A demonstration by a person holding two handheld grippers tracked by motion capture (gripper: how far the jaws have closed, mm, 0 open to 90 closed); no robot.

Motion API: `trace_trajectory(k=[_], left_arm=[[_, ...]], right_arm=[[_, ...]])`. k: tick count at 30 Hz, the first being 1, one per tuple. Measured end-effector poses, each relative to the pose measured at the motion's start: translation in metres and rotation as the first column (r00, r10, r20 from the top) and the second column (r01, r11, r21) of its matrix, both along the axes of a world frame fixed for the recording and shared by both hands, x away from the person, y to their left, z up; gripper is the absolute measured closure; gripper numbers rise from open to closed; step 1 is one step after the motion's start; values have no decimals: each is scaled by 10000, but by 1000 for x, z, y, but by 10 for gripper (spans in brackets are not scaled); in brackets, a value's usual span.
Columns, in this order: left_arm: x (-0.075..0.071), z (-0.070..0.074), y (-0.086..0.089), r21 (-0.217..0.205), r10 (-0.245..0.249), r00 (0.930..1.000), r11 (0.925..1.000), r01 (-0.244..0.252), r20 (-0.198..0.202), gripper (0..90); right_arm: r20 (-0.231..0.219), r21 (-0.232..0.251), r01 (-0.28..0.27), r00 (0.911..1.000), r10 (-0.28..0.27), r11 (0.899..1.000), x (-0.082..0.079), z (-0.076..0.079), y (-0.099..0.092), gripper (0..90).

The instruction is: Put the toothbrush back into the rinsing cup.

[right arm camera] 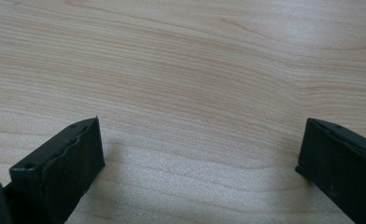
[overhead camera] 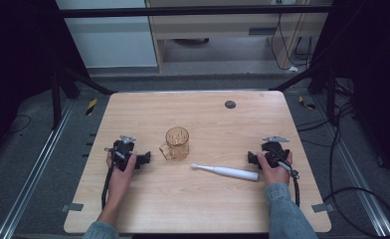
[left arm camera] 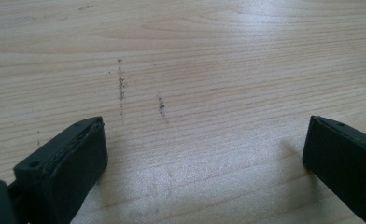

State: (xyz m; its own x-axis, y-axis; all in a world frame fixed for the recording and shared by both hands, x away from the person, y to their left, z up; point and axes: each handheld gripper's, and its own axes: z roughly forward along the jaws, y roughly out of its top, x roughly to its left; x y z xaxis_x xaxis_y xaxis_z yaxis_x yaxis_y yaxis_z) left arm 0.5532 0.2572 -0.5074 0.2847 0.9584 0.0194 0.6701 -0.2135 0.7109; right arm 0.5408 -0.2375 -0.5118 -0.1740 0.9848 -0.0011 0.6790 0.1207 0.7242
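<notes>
Both grippers, left [overhead camera: 144, 159] and right [overhead camera: 252, 158], gape wide, empty; toothbrush [overhead camera: 225, 172] bristles indistinct.

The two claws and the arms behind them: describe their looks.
Each claw, left claw and right claw, is a black body topped by a grey three-cornered plate, with a black cable trailing back along the forearm. Up close, the left claw and right claw each show two flat black rectangular jaws. The sleeves are blue denim.

1 amber glass mug [overhead camera: 177, 143], 1 white electric toothbrush [overhead camera: 226, 172], 2 grippers.
</notes>
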Motion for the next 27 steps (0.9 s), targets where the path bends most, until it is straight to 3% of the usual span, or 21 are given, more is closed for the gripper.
trace_trajectory(k=[9,16,22,27], left_arm=[[-1,0,0,11,14,10000,10000,-14,1,0],[-1,0,0,21,-46,10000,10000,46,-8,0],[-1,0,0,23,-73,10000,10000,73,-9,0],[-2,0,0,19,-25,10000,10000,25,11,0]], right_arm=[[-14,28,-90,10000,90,10000,-1,0,-1,13],[455,-91,-711,9964,714,9974,-5,6,-2,98],[1110,-83,-1414,9837,1414,9899,-19,27,3,117],[1241,186,-2319,9657,2279,9726,-32,38,7,140]])
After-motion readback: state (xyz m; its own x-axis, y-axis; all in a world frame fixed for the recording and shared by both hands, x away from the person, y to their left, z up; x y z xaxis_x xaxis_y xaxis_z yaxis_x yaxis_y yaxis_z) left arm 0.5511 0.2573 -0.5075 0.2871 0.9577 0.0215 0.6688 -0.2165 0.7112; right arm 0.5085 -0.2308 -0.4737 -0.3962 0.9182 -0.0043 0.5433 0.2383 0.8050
